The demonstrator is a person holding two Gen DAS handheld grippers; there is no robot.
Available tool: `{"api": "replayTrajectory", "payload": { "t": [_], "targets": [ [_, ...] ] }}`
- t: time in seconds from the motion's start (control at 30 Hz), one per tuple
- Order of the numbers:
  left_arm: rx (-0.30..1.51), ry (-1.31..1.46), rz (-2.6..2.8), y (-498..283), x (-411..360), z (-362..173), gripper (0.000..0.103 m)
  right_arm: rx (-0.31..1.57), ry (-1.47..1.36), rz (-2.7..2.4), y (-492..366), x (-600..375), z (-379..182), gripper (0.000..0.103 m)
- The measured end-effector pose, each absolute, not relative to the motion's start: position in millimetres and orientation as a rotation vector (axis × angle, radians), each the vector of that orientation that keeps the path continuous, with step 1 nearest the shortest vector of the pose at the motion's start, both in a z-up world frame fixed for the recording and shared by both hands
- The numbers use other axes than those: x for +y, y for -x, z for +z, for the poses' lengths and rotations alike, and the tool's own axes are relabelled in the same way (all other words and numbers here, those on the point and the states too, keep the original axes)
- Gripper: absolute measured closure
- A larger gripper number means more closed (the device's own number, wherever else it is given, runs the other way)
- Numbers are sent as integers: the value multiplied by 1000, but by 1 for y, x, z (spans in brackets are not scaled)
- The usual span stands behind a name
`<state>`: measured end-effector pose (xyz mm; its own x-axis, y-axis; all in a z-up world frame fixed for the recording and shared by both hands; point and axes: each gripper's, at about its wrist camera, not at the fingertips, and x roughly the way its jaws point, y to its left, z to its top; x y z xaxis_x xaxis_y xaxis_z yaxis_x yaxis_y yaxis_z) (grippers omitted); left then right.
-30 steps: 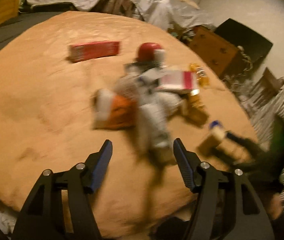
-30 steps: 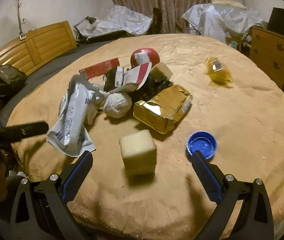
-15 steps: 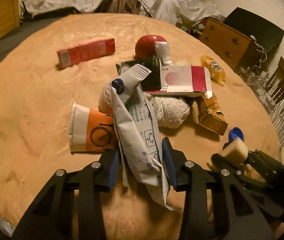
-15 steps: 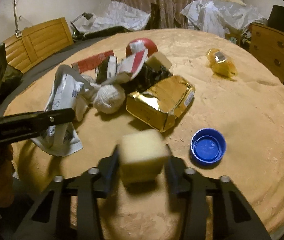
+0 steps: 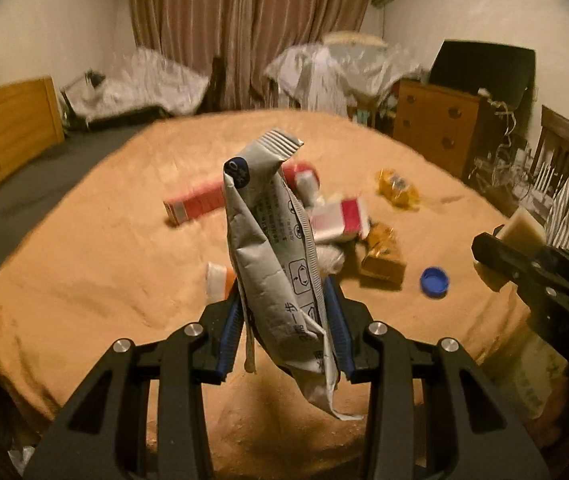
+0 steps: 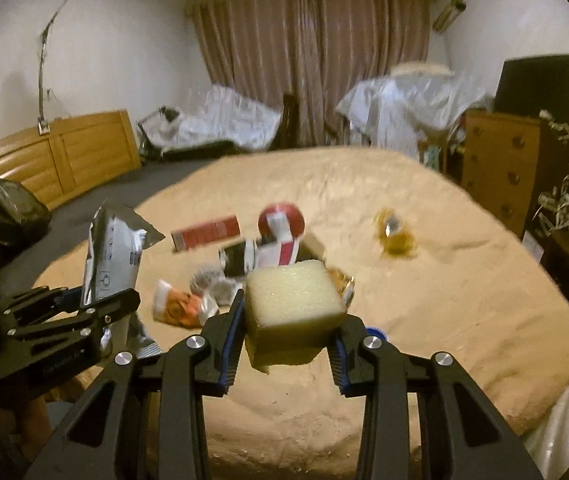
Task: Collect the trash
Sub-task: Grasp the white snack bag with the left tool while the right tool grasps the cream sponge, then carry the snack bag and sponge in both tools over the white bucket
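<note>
Left wrist: left gripper [image 5: 284,320] clamped on crumpled grey pouch [image 5: 274,240], held above tan blanket [image 5: 84,272]; right gripper [image 6: 290,320] pinching yellow foam block [image 6: 292,300], jaws just closed; remaining trash [image 6: 244,252] on blanket.

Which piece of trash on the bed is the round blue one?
The blue bottle cap, lying apart from the pile; the others are boxes, wrappers and a cup.
</note>
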<state>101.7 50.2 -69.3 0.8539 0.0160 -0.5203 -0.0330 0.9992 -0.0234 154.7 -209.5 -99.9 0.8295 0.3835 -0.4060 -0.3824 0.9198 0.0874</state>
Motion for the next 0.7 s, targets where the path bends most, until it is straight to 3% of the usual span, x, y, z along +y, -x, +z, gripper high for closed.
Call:
{"api": "replayTrajectory", "payload": {
  "t": [0.23, 0.7],
  "targets": [
    [415, -3, 32, -71, 35, -34, 65, 346, 11, 360, -112, -218, -68, 65],
    [395, -3, 14, -67, 30, -27, 65, 329, 13, 352, -83, -224, -50, 65]
  ]
}}
